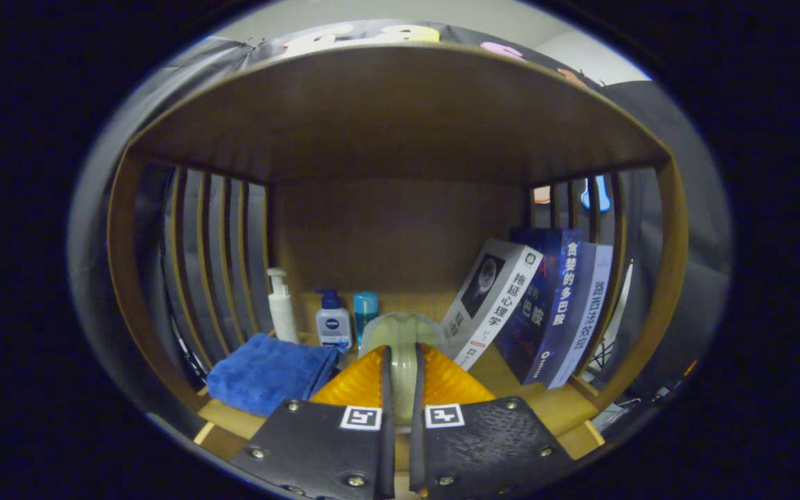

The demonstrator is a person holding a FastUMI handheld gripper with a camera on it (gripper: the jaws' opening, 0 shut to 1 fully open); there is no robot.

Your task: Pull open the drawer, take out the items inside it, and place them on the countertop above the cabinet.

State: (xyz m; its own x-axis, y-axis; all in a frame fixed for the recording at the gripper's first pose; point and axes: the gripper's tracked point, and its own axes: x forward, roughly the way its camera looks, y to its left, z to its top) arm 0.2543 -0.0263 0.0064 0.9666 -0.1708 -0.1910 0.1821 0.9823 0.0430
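My gripper is shut on a pale green rounded object, likely a cup, whose wall sits in the narrow gap between the two fingers. The cup bulges out above and ahead of the fingertips. It hangs low over the wooden countertop, in the middle of the open shelf bay. Whether its base touches the wood is hidden by the fingers. The drawer is out of sight.
A folded blue cloth lies left of the fingers. Behind it stand a white pump bottle, a blue-capped bottle and a small blue can. Three books lean at the right. Slatted side walls and a wooden top panel enclose the bay.
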